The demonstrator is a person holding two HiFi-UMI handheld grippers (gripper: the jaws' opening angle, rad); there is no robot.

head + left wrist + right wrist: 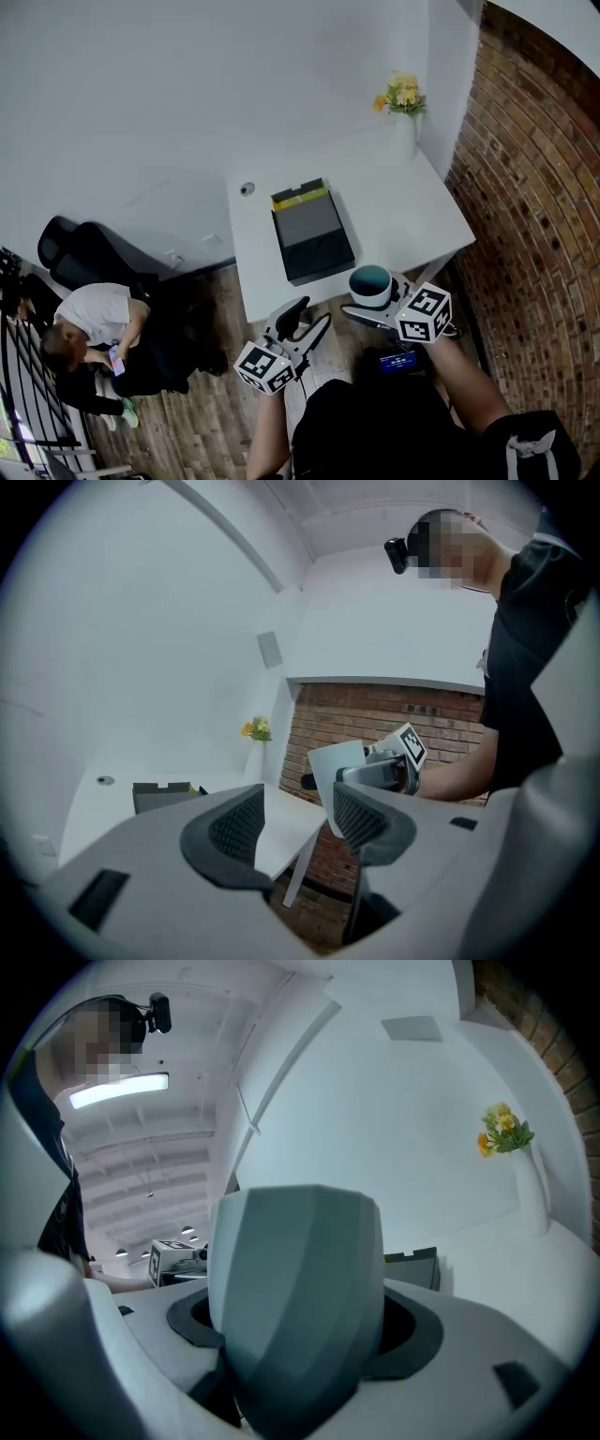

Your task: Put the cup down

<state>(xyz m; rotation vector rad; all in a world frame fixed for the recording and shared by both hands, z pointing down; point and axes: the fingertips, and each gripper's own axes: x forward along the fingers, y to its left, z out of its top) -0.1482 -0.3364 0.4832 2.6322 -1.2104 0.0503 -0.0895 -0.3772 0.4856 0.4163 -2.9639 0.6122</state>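
Grip solid: right gripper (367, 306) pinching grey-teal faceted cup (295, 1297) on both sides, cup upright, teal inside showing from head view. Cup in the air at near edge of white rectangular table (403, 211), at 5 o'clock from dark grey flat box with yellow strip (311, 232); clear of the tabletop as seen from left gripper view. Empty left gripper (298, 825), jaws spread, nothing between them, at 8 o'clock from the cup, off the table over wooden plank floor (206, 422). Far table corner, 12 o'clock from the cup: white vase of yellow flowers (404, 117). At 3 o'clock: red brick wall (534, 197). At 9 o'clock, well apart: seated person in white shirt (98, 323)
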